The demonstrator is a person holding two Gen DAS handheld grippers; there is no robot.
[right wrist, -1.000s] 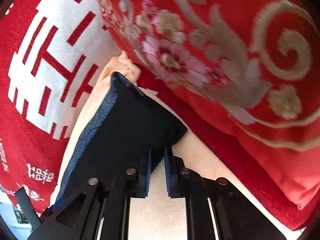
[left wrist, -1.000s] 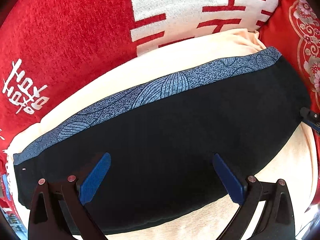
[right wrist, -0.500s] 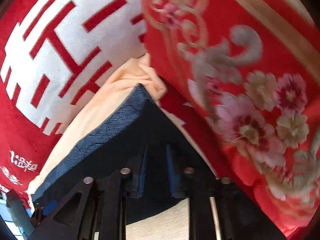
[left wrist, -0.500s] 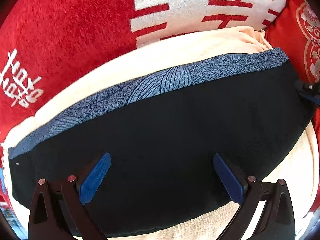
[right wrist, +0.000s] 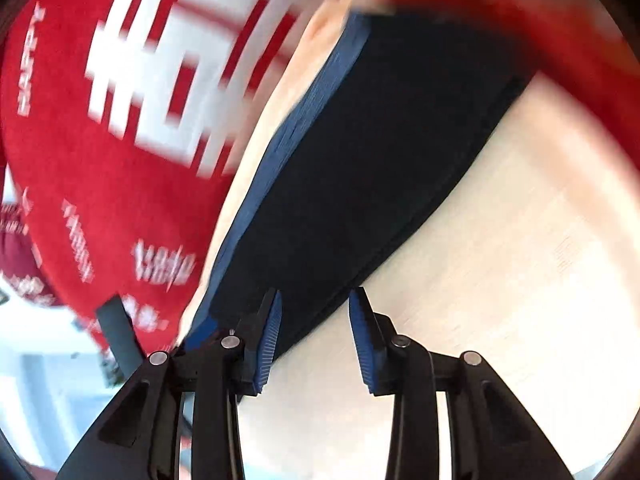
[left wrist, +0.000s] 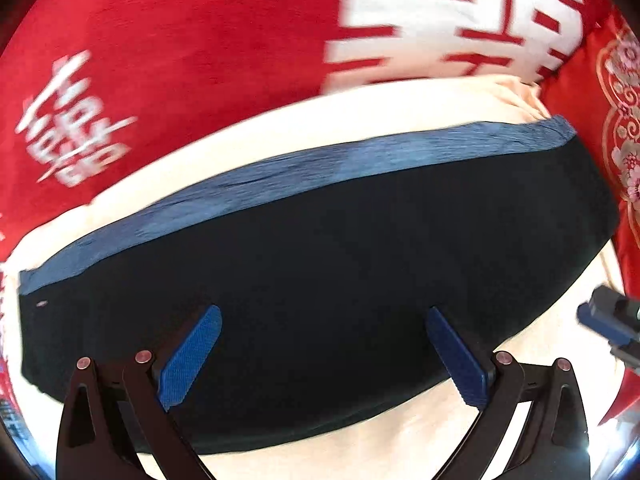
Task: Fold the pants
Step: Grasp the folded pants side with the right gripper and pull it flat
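The pants (left wrist: 340, 264) lie folded into a flat dark navy rectangle with a blue patterned waistband (left wrist: 280, 184) along the far edge, on a cream cloth (left wrist: 360, 120). My left gripper (left wrist: 320, 352) is open, its blue pads spread wide just above the pants' near part. My right gripper (right wrist: 316, 336) is open and empty at the pants' (right wrist: 380, 152) near corner, over the cream cloth (right wrist: 520, 260). The right gripper's tip also shows in the left wrist view (left wrist: 608, 320), off the pants' right end.
A red blanket with white characters (left wrist: 180, 60) covers the surface behind the cream cloth. A red embroidered cushion (left wrist: 624, 140) stands at the right end of the pants; it also shows blurred in the right wrist view (right wrist: 560, 20).
My right gripper has opened, let go of the pants' right end and pulled back off it. The left gripper stays open over the pants; the view shifted slightly.
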